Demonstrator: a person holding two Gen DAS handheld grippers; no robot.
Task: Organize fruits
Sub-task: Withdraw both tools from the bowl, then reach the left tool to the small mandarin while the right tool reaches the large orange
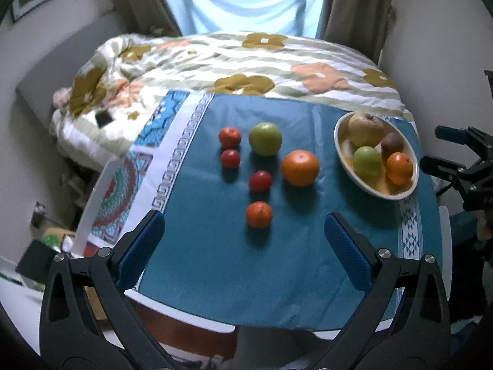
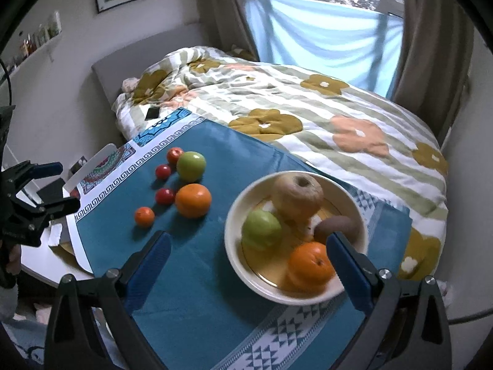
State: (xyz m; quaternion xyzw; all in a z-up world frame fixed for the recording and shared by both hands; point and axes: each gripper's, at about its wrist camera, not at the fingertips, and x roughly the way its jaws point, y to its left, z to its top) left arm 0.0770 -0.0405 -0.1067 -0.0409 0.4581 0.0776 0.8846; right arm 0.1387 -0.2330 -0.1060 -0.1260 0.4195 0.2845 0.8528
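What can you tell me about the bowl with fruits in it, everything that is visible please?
The bowl is round and shallow, cream-white outside and on the rim, yellowish inside, apparently glazed ceramic. It stands upright on the teal cloth, near the table's right end. Inside lie a pale brown apple, a green apple, a kiwi and an orange. The right gripper hovers open before it, one finger overlapping its rim in view; contact cannot be judged.

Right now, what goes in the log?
left gripper open | right gripper open | bowl four fruits | cloth six fruits
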